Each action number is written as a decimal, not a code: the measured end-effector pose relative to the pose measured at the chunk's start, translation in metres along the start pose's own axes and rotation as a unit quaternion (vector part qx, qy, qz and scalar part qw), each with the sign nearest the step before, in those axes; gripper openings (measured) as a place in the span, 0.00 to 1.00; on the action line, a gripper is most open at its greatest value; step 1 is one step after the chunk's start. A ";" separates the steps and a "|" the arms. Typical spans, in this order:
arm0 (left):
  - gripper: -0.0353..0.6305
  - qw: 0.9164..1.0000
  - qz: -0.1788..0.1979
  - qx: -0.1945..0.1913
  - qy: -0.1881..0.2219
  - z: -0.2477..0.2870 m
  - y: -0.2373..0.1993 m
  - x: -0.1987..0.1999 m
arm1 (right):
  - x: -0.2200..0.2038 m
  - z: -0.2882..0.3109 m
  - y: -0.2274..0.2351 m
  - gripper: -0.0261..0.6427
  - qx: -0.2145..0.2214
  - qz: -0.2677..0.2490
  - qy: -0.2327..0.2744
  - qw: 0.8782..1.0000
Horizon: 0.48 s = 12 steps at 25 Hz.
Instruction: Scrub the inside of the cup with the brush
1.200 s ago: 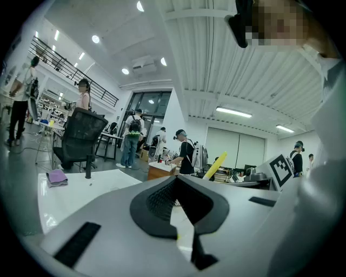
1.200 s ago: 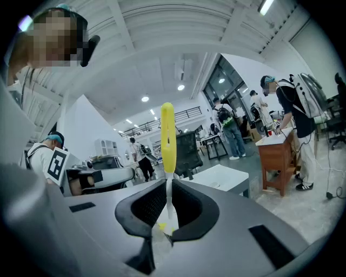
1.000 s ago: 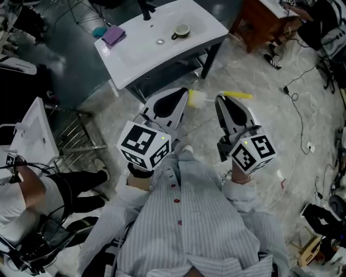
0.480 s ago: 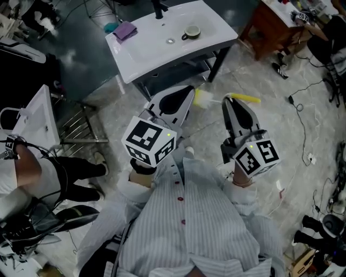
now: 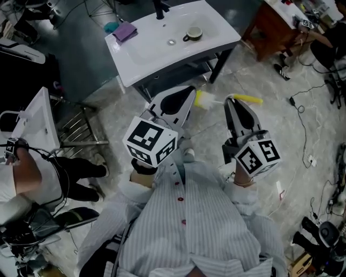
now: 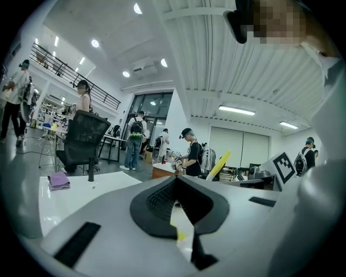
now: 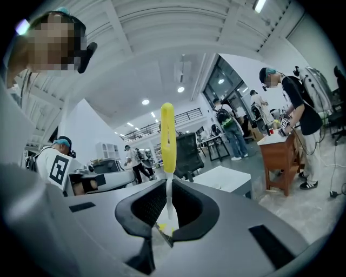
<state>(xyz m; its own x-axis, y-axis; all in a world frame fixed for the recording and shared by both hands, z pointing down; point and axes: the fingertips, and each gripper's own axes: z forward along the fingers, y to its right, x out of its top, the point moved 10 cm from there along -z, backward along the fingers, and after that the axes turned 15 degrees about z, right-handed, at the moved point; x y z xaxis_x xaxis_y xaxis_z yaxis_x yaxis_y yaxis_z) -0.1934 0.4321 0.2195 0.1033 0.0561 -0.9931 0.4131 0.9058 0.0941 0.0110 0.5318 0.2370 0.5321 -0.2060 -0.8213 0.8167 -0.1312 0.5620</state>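
A cup (image 5: 193, 33) stands on the white sink top (image 5: 151, 54), far ahead of both grippers. My right gripper (image 5: 231, 100) is shut on the thin neck of the brush (image 5: 246, 99). Its yellow handle sticks out to the right, and its pale bristle head (image 5: 204, 98) points left, beside the tip of my left gripper (image 5: 189, 91). In the right gripper view the yellow handle (image 7: 167, 138) rises from between the shut jaws of that gripper (image 7: 168, 181). My left gripper (image 6: 175, 179) has its tips together with nothing clamped. Both are held over the floor.
A purple cloth (image 5: 125, 30) and a black faucet (image 5: 160, 10) are on the sink top. A second white basin (image 5: 35, 130) and a metal rack (image 5: 81, 130) stand at the left, next to a seated person (image 5: 32, 184). A wooden table (image 5: 270, 21) and floor cables (image 5: 303, 130) lie at the right.
The head view has shifted, so the sink and cup now sit a little further right. Both grippers and the brush keep the same pose.
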 end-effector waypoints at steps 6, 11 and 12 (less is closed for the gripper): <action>0.07 1.000 -0.001 -0.012 0.003 0.040 -0.049 -0.007 | 0.015 0.050 0.023 0.12 -0.014 0.000 0.006 1.000; 0.07 1.000 0.007 -0.027 -0.003 0.088 -0.109 -0.008 | 0.035 0.111 0.045 0.12 -0.033 0.004 0.010 0.999; 0.07 1.000 0.010 -0.029 -0.004 0.098 -0.121 -0.008 | 0.040 0.123 0.050 0.12 -0.035 0.006 0.013 0.999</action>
<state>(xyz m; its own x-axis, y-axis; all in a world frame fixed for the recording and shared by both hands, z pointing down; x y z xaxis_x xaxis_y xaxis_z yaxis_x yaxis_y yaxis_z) -0.1561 0.2806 0.2230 0.1186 0.0713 -0.9904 0.3574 0.9275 0.1096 0.0453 0.3976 0.2444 0.5464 -0.1817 -0.8176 0.8237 -0.0597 0.5638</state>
